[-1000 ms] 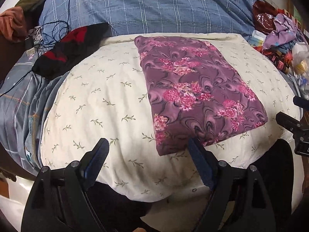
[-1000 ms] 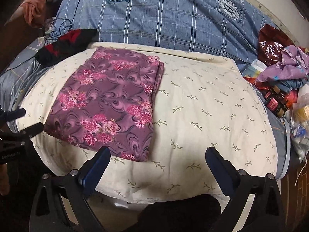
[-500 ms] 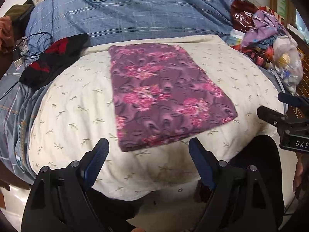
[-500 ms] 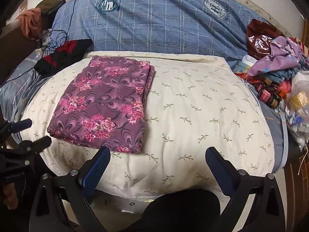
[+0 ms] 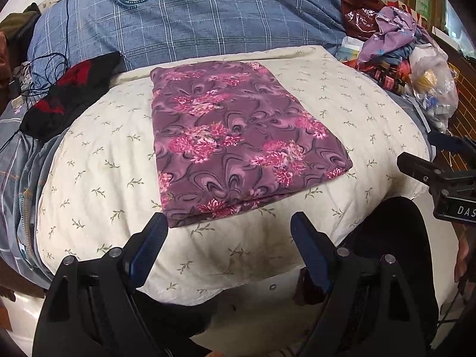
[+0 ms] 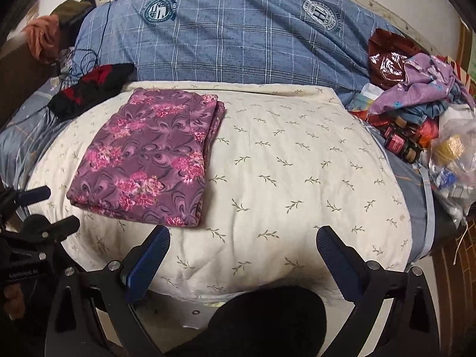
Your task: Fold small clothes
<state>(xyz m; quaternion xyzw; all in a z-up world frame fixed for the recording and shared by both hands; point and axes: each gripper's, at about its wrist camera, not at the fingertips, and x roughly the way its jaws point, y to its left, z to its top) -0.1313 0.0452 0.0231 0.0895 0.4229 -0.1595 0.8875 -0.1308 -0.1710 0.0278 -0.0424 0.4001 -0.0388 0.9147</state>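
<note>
Progress: the purple floral garment [image 5: 238,136] lies as a neat flat rectangle, so I judge this piece is folded.
Left to do: maybe a last smoothing, or to take another cloth from the pile of clothes [image 6: 416,89] at the right; I cannot tell which.
Garment place: on the cream quilt [image 5: 98,160] of the bed, toward its left half in the right wrist view.
Left gripper [image 5: 227,232]: wide open, empty, just before the near edge of the garment.
Right gripper [image 6: 244,247]: wide open, empty, over bare quilt, the garment beside its left finger.
</note>
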